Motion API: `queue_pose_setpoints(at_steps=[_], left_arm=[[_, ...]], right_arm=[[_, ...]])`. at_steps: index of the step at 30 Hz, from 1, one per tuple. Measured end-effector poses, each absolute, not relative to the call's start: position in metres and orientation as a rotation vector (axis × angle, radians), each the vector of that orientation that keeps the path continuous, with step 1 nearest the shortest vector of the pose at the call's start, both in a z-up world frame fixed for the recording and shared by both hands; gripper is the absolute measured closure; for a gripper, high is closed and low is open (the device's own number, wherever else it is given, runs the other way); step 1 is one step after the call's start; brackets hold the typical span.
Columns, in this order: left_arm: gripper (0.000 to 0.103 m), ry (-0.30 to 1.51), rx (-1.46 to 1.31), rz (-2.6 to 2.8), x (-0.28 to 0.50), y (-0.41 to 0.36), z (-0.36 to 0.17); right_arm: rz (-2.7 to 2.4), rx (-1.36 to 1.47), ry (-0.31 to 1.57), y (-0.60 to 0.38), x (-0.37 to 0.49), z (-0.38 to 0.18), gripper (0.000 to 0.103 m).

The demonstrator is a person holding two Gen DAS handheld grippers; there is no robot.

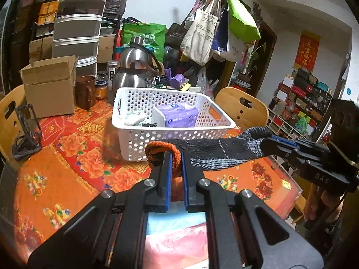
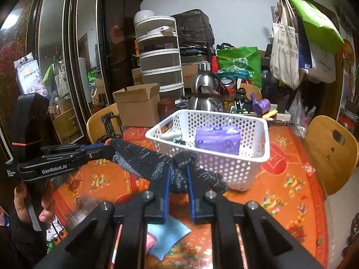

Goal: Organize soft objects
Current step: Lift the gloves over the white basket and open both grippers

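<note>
1. Knit glove (image 1: 224, 150), grey-black w/ orange cuff, hangs stretched above the table, just in front of the white basket (image 1: 143, 141).
2. We've got the left gripper (image 1: 176, 157) clamped on the cuff, the right gripper (image 2: 178, 172) clamped on the finger end.
3. It's prob. light, limp, not fragile; middle sags.
4. We'd judge the cuff the best hold: thick, grippy.

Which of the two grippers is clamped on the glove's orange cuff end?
The left gripper: its blue pads pinch the orange cuff of the grey knit glove. The right gripper grips the opposite, finger end, so the glove hangs stretched between them.
</note>
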State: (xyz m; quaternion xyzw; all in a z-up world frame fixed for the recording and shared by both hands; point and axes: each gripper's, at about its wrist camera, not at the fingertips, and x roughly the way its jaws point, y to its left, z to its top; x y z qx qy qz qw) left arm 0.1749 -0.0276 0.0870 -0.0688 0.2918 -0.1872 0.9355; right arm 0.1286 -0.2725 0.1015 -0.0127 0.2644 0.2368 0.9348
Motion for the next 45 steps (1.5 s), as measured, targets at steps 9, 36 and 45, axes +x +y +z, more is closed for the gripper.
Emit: queue_pose_setpoints(at_steps=[9,36,45], left_arm=[[0.096,0.603,-0.15,-0.389,0.232,-0.042,0.135],[0.096,0.727,-0.105,-0.217,0.418,-0.072,0.099],[0.026,0.733,-0.038,-0.185,0.417,-0.069,0.072]], right_arm=[[0.45,-0.037,0.506,-0.281,0.173,0.151,0.092],[0.342,-0.194,0.482,-0.255,0.324,0.105,0.092],[0.326,-0.124,0.578,-0.267,0.331,0.076,0.029]])
